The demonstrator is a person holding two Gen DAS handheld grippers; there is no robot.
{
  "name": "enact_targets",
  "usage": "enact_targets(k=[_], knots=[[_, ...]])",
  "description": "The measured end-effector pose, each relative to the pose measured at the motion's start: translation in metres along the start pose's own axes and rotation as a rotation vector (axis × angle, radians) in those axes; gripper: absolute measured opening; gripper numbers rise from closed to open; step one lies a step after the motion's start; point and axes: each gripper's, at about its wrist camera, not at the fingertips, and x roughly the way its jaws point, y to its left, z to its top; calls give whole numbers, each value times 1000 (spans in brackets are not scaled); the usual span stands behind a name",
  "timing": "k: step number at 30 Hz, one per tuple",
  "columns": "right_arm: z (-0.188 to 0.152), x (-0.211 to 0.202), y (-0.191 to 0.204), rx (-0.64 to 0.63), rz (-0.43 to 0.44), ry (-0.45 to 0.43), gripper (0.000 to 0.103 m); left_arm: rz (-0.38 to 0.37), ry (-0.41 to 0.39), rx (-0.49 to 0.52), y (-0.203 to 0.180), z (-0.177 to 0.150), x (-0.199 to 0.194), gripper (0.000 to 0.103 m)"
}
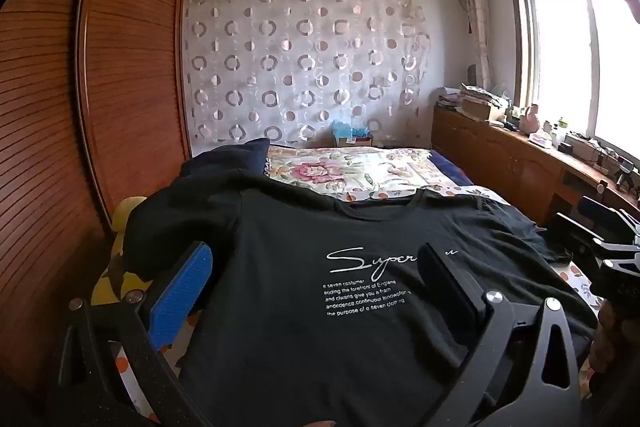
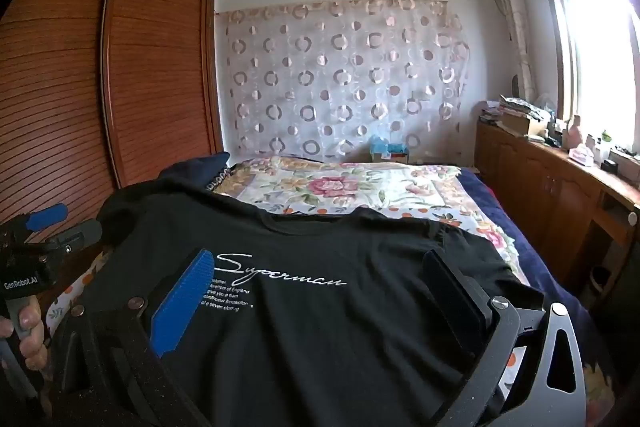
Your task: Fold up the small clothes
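A black T-shirt (image 1: 304, 255) with white "Superman" lettering lies spread flat, front up, on the bed, collar toward the far end; it also shows in the right wrist view (image 2: 320, 267). My left gripper (image 1: 316, 259) is open and empty, hovering over the shirt's lower left part, its blue pad (image 1: 182, 299) near the left sleeve. My right gripper (image 2: 320, 267) is open and empty above the shirt's lower right part. Each gripper shows in the other's view: the right one (image 1: 576, 231) at the right edge, the left one (image 2: 64, 223) at the left edge.
The bed has a floral cover (image 1: 348, 171). A dark blue pillow (image 1: 236, 159) lies behind the shirt's left sleeve. A wooden wardrobe (image 1: 120, 67) stands at the left, a cluttered wooden cabinet (image 1: 520, 155) under the window at the right. A small box (image 1: 352, 137) sits at the bed's far end.
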Motion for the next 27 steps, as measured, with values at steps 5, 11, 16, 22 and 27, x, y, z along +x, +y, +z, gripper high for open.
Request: enact_targets(k=[5,11,16,22,27], knots=[[0,-1,0,5,3,-2,103,-1,-20,-9,2,0,-2,103],[1,0,-1,5,5,-5,103,1,-14,-12,3,0,-1,103],[0,-1,0,4,4,-7,103,1,-16,-10,1,1,-4,103],[1,0,-1,4,4,-7,103,1,-17,-6,1,1,-3,103],[2,-1,-3,5,5,-10,103,1,-16,-3,1,1,-3,103]])
